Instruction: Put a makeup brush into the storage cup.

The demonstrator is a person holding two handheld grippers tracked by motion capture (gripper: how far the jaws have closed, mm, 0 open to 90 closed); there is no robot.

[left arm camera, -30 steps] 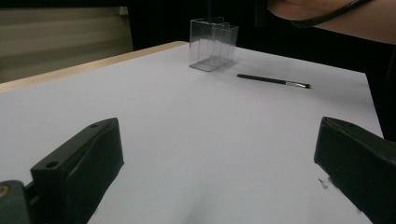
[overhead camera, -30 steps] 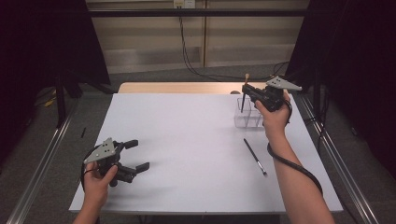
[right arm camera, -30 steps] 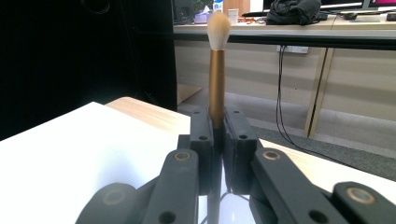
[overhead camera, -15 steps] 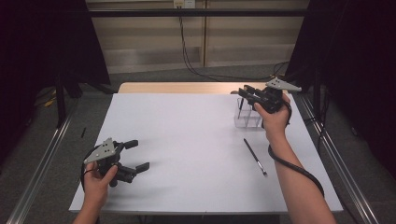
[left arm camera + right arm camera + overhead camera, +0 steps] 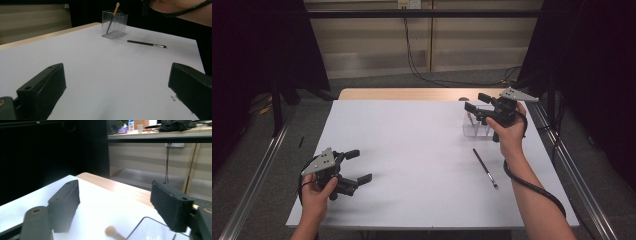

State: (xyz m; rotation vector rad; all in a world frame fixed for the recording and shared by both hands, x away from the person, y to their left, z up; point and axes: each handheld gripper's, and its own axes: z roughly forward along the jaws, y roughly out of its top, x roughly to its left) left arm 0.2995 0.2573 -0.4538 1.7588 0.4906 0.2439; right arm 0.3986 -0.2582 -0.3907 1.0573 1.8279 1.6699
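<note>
A clear plastic holder (image 5: pixel 476 127) stands at the back right of the white table (image 5: pixel 412 150). A wooden-handled brush (image 5: pixel 113 15) leans inside the holder (image 5: pixel 117 25); its rounded end (image 5: pixel 111 231) shows blurred below my right jaws. My right gripper (image 5: pixel 476 102) hovers just above the holder. Its jaws have just been opening and nothing is between them (image 5: pixel 117 197). A black brush (image 5: pixel 485 167) lies flat on the table in front of the holder. My left gripper (image 5: pixel 360 165) rests near the front left, open and empty (image 5: pixel 117 75).
A strip of bare wood (image 5: pixel 412 93) runs along the table's far edge. Metal rails (image 5: pixel 572 165) flank both sides. The right gripper's cable (image 5: pixel 532 187) trails along the forearm. Open white surface lies between the two grippers.
The right gripper held the wooden-handled brush upright over the holder, then let it go into the holder and spread its jaws. The left gripper has stayed still.
</note>
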